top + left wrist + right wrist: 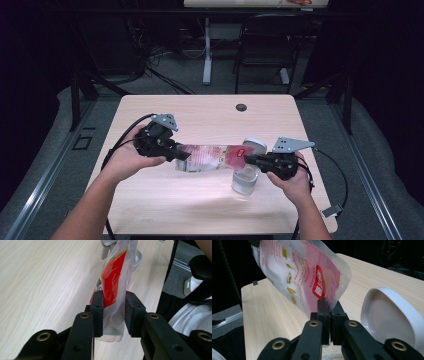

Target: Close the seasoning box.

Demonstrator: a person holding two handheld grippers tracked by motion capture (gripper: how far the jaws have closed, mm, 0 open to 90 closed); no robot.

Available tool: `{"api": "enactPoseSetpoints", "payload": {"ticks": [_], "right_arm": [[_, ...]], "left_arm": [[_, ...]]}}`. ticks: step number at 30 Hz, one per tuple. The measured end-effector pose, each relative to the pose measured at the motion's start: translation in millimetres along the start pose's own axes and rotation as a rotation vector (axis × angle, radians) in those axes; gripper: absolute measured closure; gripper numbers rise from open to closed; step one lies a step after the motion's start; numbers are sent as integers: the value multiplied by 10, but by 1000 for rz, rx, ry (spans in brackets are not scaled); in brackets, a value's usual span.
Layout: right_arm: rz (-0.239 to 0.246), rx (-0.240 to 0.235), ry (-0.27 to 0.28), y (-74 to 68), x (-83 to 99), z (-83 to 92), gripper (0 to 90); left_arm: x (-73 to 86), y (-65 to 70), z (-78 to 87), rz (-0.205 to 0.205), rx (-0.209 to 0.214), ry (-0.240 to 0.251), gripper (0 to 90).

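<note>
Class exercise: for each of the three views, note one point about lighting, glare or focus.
High view: the table is lit, the room around it dark, and the bag is pale and smeared. Left gripper view: the bag is sharp near the pads and softer farther off. Right gripper view: light shines through the bag; the white lid looks soft.

This looks like a lab or recording room rather than a home. A plain light-wood table (210, 115) with a cable hole (241, 107) stands alone on grey carpet (380, 150), ringed by black curtains (385, 45) and dark metal stand legs (82, 92). Loose cables (155, 75) lie tangled on the floor behind it, near an empty black chair (265, 45) and the white leg of a second desk (207, 50). Metal rails (45, 170) run along the floor on both sides. The person's hands hold wired black grippers, a left gripper (182, 155) and a right gripper (248, 159), which suits a test setup.
</note>
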State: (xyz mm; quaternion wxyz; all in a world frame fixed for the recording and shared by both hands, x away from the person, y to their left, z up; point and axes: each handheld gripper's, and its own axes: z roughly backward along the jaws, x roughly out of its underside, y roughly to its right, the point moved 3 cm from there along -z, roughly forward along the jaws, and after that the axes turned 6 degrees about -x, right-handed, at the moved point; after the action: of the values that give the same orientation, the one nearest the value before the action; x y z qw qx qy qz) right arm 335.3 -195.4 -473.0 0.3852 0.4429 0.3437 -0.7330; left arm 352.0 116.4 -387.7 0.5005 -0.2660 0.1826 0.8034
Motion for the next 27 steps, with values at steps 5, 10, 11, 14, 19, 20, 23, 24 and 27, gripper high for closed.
{"api": "enactPoseSetpoints", "payload": {"ticks": [5, 10, 11, 14, 19, 20, 23, 24, 27], "right_arm": [[2, 2, -3, 0, 0, 1, 886], [0, 4, -3, 2, 6, 3, 885], [-1, 4, -2, 3, 8, 3, 886], [1, 6, -5, 5, 13, 9, 886], [-7, 5, -1, 8, 21, 11, 885], [-8, 5, -1, 8, 22, 11, 885], [-7, 7, -2, 6, 24, 11, 885], [-6, 7, -3, 6, 24, 11, 885], [-8, 10, 0, 1, 22, 9, 885]], "left_arm": [[-3, 5, 1, -2, -1, 0, 718], [-12, 14, 8, -8, -3, 0, 719], [-15, 19, 7, -5, -2, 2, 719], [-28, 21, 12, -8, -3, 6, 719], [-40, 24, 16, -12, -1, 7, 719], [-41, 25, 16, -12, -1, 8, 720], [-39, 24, 16, -11, -2, 9, 720], [-38, 24, 15, -10, -2, 9, 720], [-36, 24, 16, -10, -2, 9, 720]]}}
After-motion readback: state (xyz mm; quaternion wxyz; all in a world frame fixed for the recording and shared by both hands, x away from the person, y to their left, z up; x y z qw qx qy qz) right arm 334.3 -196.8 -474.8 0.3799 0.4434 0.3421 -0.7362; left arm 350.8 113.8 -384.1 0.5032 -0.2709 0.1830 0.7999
